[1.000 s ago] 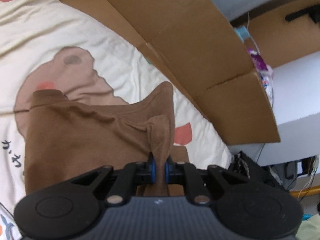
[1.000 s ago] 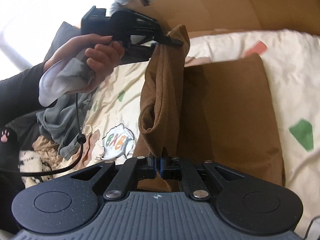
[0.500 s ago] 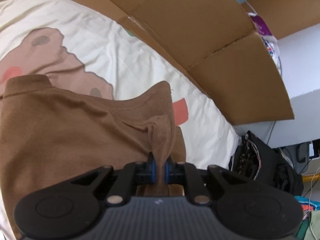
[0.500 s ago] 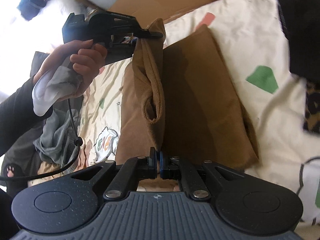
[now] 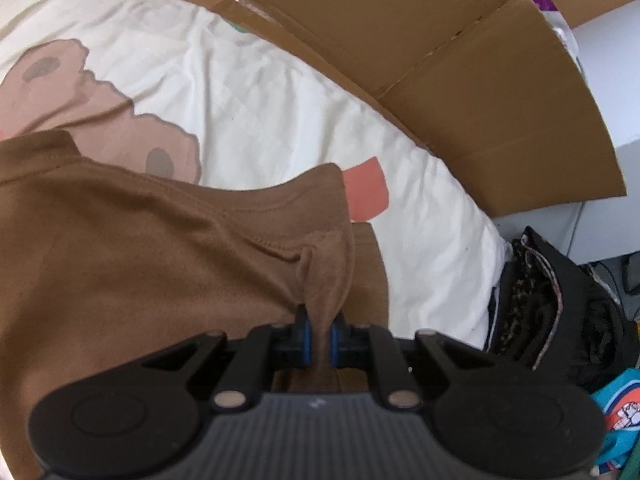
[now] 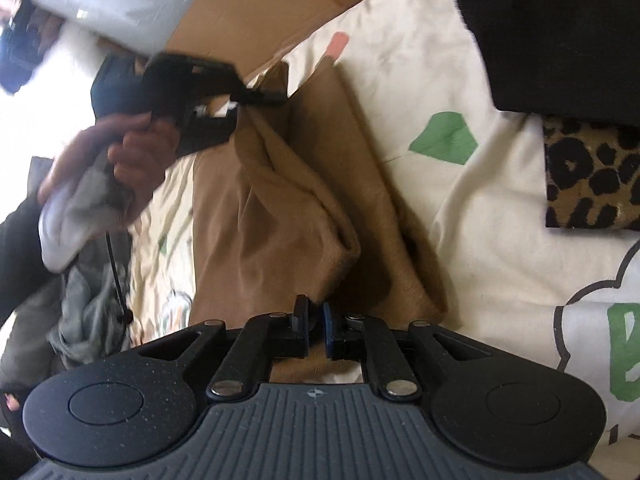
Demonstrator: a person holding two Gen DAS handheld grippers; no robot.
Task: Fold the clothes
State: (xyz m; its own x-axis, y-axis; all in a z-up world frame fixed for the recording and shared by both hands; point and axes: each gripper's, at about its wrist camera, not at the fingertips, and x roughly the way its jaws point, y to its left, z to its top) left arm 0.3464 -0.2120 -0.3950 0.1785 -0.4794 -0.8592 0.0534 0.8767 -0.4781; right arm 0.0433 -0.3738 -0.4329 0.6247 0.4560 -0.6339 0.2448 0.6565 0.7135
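A brown garment (image 5: 140, 260) lies part folded on the cream printed bed sheet (image 5: 260, 100). My left gripper (image 5: 319, 328) is shut on a pinched corner of it, which stands up in a small peak between the pads. The right wrist view shows that same gripper (image 6: 260, 98), held by a hand (image 6: 120, 148), gripping the far end of a raised fold of the brown garment (image 6: 280, 220). My right gripper (image 6: 316, 320) is at the near end of the fold. Its jaws are opening, with a narrow gap between them, and the pads no longer press on the cloth.
Flattened cardboard (image 5: 440, 60) stands along the far side of the bed. A leopard-print cloth (image 6: 588, 184) and a black garment (image 6: 560, 20) lie to the right of the brown one. A grey garment (image 6: 88, 312) is heaped at the left, below the hand.
Both grippers have come down toward the sheet, lowering the raised fold onto the brown garment. The right wrist view has rolled. The right jaws, shut on the cloth before, now stand slightly apart.
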